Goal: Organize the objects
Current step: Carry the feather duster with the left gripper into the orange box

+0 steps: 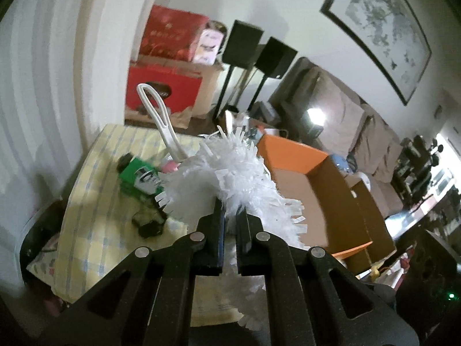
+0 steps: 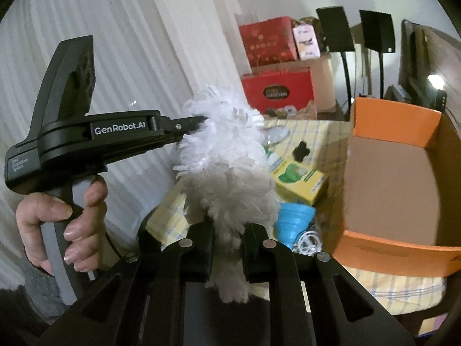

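White fringed duster [image 2: 227,155] held aloft between both tools, above the checked-cloth surface [image 1: 86,201] and just left of the open orange box [image 2: 394,173]. Left tool [image 1: 229,216] clamped on the fluffy head near its mid-length, jaws drawn nearly together with strands squeezed between them; seen from the right wrist view as the black device [image 2: 190,122] entering the fluff from the left, gripped by the person's left hand [image 2: 60,225]. Right tool [image 2: 229,230] closed on the lower end of the same head, jaws still somewhat apart around the bulk of the fringe. Long axis of the duster running away from the left camera: looped white handle [image 1: 161,118] at the far end, pointing up and toward the back wall, fringe trailing down toward the near edge. Decisive relation, as a judgement: box lying to the right of the duster in both views, interior apparently bare, so a rightward carry with the long axis turned along the box's length likely called for; right tool nearer the box. Green carton [image 1: 138,178] lying on the surface under the handle, yellow-green packet [image 2: 299,178], blue cup [image 2: 294,219] and small black piece [image 2: 301,150] resting between duster and box, still to be sorted. Risk, judged only: soft strands slipping through the jaws, handle end swinging free.
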Demonstrator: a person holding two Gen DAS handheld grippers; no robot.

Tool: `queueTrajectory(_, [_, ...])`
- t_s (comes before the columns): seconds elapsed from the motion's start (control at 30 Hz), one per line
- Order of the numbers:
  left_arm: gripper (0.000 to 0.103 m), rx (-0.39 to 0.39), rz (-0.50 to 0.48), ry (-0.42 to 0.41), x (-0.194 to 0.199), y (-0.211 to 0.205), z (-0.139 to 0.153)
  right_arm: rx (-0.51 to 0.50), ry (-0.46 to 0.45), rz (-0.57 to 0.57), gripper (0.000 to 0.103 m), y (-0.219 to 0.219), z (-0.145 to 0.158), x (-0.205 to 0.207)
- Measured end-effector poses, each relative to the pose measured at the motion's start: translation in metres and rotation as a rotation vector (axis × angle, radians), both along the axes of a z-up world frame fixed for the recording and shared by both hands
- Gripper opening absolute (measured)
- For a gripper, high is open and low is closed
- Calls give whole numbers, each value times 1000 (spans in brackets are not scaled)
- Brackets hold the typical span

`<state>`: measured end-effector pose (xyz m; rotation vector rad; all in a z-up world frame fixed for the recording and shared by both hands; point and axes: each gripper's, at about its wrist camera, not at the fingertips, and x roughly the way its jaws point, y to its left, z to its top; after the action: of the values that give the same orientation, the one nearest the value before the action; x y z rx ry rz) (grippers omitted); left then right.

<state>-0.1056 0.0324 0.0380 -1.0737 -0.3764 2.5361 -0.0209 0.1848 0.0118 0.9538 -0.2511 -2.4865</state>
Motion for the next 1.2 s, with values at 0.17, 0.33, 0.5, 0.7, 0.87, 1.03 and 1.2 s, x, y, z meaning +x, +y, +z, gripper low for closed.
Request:
queueTrajectory(0.17, [5, -3, -42, 35, -4, 24, 19, -11, 34, -51, 14, 20, 18, 5])
queueTrajectory(0.33, [5, -7, -99, 57, -13, 60, 32, -15, 49, -116, 14, 45, 28, 7])
queueTrajectory(0.5, [5, -14, -139, 64, -27, 98, 37, -14, 54, -188, 14, 76, 32, 1])
queueTrajectory(0.7, [5, -20, -183, 39, -50, 143, 26, 16, 52, -274, 14, 116, 31, -12])
queueTrajectory(0.87, [5, -34, -217, 6, -65, 175, 8, 51, 27, -351, 14, 152, 25, -24])
queueTrajectory(1.03, [5, -58, -240, -27, -76, 208, -11, 88, 2, -408, 14, 179, 13, -31])
queueTrajectory(1.2, [5, -67, -270, -64, -80, 239, -29, 130, -38, -472, 14, 204, -2, -40])
